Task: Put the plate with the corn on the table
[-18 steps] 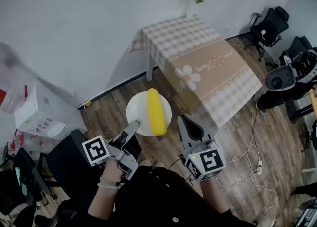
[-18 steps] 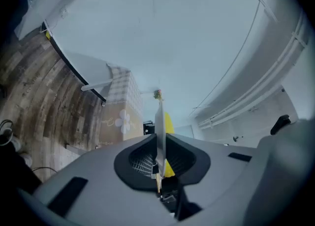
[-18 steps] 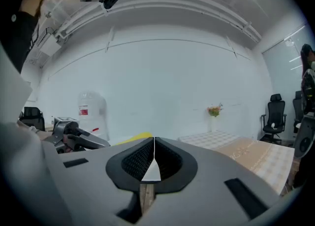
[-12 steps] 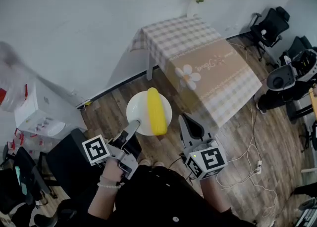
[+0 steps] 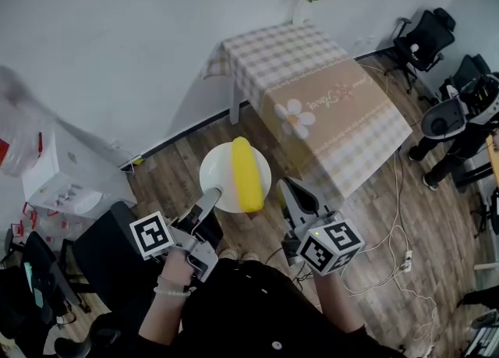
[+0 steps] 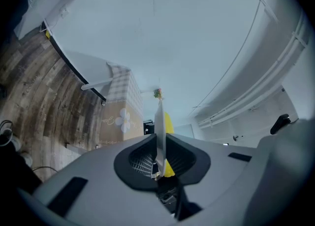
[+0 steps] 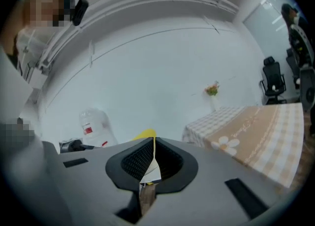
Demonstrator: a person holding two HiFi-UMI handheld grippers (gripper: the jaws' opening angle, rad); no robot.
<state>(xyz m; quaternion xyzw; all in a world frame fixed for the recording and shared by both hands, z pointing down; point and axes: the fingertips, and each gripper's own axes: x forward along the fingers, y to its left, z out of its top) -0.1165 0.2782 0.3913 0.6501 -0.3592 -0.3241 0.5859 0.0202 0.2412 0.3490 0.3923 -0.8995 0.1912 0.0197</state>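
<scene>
Yellow corn cob (image 5: pixel 246 177) lies on a round white plate (image 5: pixel 216 173), held up over the brown wood floor (image 5: pixel 178 171) (near the checked-cloth worktop (image 5: pixel 327 107)). Left gripper (image 5: pixel 212 193) and right gripper (image 5: pixel 285 186) both pinch its rim, fingers closed tight.

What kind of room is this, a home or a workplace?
Probably an office or lab room staged as a dining corner: a table with a checked cloth and a flower vase, black office chairs, and cables trailing over the wood floor.

Left hand-held gripper (image 5: pixel 213 192), right hand-held gripper (image 5: pixel 284 186): jaws clamped on plate (image 5: pixel 217 168).
</scene>
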